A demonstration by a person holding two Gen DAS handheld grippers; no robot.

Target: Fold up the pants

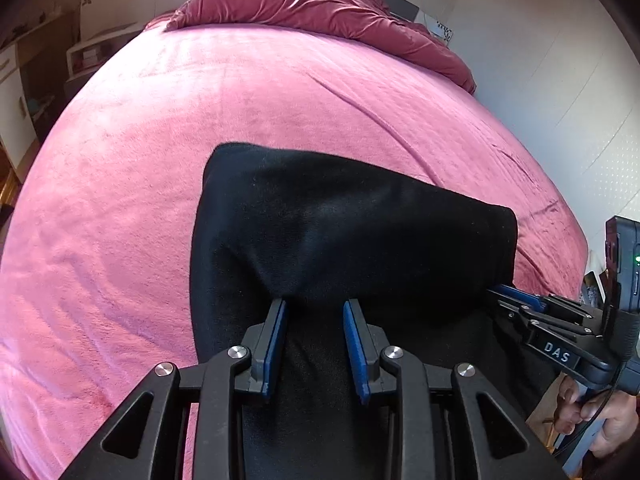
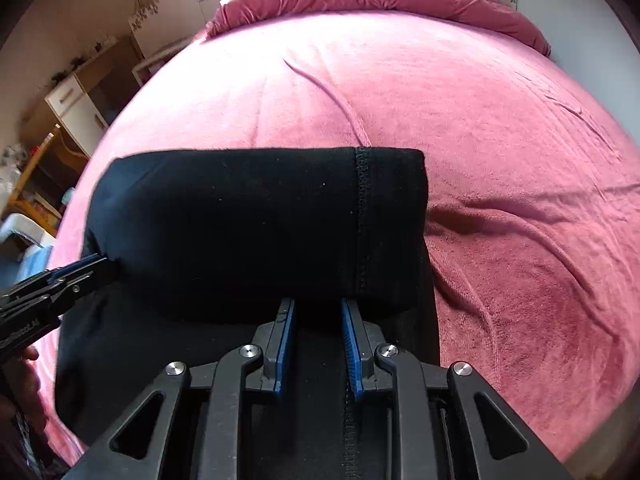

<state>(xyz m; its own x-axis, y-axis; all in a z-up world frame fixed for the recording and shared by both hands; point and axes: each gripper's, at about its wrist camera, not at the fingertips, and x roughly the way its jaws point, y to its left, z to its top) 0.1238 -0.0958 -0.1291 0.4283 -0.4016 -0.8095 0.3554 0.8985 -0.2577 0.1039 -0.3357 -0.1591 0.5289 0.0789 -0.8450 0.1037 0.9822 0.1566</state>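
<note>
Black knit fabric filled the lower middle of both wrist views: a pair of black, soft jersey pants (image 1: 352, 232) lay on a pink plush bed cover (image 1: 160, 160), part of them doubled over into a rounded fold whose long axis ran across the views, from one gripper toward the other. The fold rose directly ahead of both tools, so the pants lay forward of them and beneath them, with the free, rounded end farthest from the person.

The left gripper (image 1: 315, 322) pointed steeply down at the near edge of the fold, its blue-padded jaws part-way apart with black cloth bunched in the gap; it appeared to be clenched on the pants, though the contact itself was lost in the dark cloth. The right gripper (image 2: 318, 320) sat the same way at the other end of the near edge, close to a stitched seam (image 2: 362, 216), its jaws narrowly spaced on a pinch of cloth, likewise judged a grasp. In the left view the person's right hand (image 1: 600, 416) held that tool's handle.

Neither hand looked nearer than the other. The coming move probably depended on carrying both held corners forward together, square to the fold's long axis. The cloth looked thick, matte and limp. A maroon rumpled duvet (image 1: 320, 4) lay well apart at the bed's far end
</note>
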